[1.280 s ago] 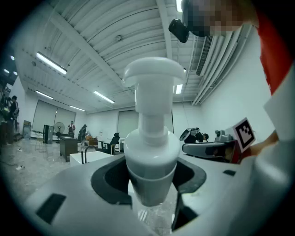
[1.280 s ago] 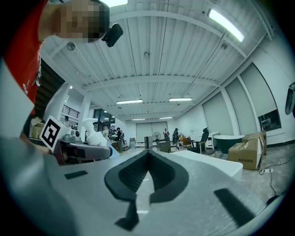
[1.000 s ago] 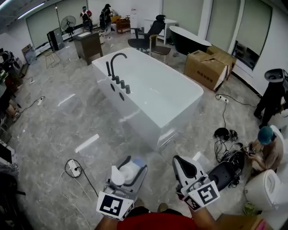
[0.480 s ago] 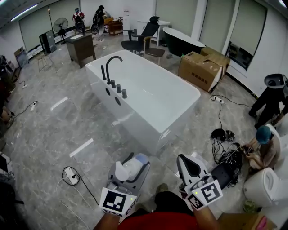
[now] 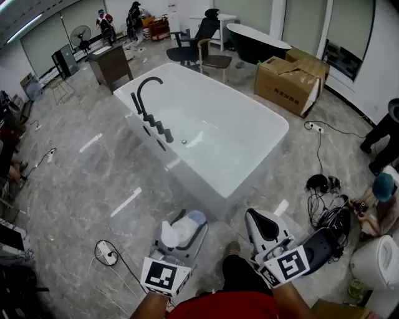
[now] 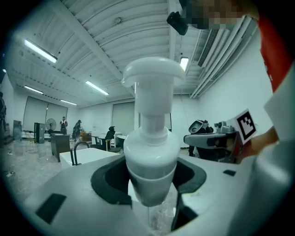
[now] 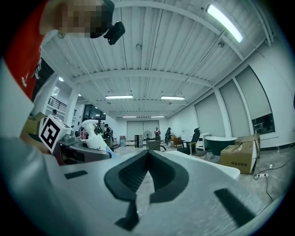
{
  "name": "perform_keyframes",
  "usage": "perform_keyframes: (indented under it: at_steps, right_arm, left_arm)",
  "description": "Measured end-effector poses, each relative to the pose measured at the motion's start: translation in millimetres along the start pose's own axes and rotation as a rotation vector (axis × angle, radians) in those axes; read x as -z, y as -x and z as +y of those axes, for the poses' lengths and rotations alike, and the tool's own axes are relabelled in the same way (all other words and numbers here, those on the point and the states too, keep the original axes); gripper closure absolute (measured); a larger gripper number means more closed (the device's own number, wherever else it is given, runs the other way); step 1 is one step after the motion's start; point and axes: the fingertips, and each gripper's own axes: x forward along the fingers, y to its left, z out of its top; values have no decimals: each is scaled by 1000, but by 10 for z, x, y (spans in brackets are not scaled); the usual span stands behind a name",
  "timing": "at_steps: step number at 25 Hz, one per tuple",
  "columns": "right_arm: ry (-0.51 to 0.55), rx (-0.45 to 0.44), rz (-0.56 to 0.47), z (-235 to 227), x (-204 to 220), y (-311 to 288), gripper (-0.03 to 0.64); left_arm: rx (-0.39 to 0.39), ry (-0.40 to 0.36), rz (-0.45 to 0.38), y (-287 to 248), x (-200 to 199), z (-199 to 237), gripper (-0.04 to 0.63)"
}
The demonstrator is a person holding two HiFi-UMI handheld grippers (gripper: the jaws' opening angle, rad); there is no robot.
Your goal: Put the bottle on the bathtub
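Observation:
A white pump bottle [image 5: 177, 233] with a clear body sits between the jaws of my left gripper [image 5: 184, 228], which is shut on it; in the left gripper view the bottle [image 6: 152, 152] fills the centre, pump head up. My right gripper [image 5: 263, 227] is shut and holds nothing, its jaws meeting at the tips in the right gripper view [image 7: 148, 156]. The white bathtub [image 5: 249, 163] with a black arched faucet [image 5: 144, 93] on its left rim stands just ahead of both grippers on the marble floor.
Cardboard boxes [image 5: 293, 80] stand at the tub's far right, a black office chair [image 5: 202, 38] and a black tub [image 5: 257, 42] behind it. Cables and a power strip [image 5: 105, 253] lie on the floor. People sit or stand at the right [image 5: 383, 199] and far back [image 5: 134, 15].
The bathtub has come nearer and now looms larger in the head view. Both grippers keep their places at the bottom of the view, the bottle still held on the left.

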Motion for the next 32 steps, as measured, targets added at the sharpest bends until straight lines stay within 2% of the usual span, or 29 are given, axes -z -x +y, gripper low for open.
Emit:
perform_keyframes:
  at_steps: [7, 14, 22, 32]
  right_arm:
    - [-19, -36, 35, -1000, 189, -584, 612]
    - [-49, -54, 87, -1679, 379, -909, 612]
    - [-54, -17, 171, -1953, 723, -1138, 612]
    - [-88, 113, 277, -2028, 1175, -1171, 612]
  left_arm:
    - [-46, -3, 77, -1239, 235, 214, 365]
    - [-59, -28, 161, -2080, 704, 358, 365]
    - [-55, -41, 255, -2720, 1453, 668, 365]
    - [3, -35, 390, -3240, 2600, 859, 365]
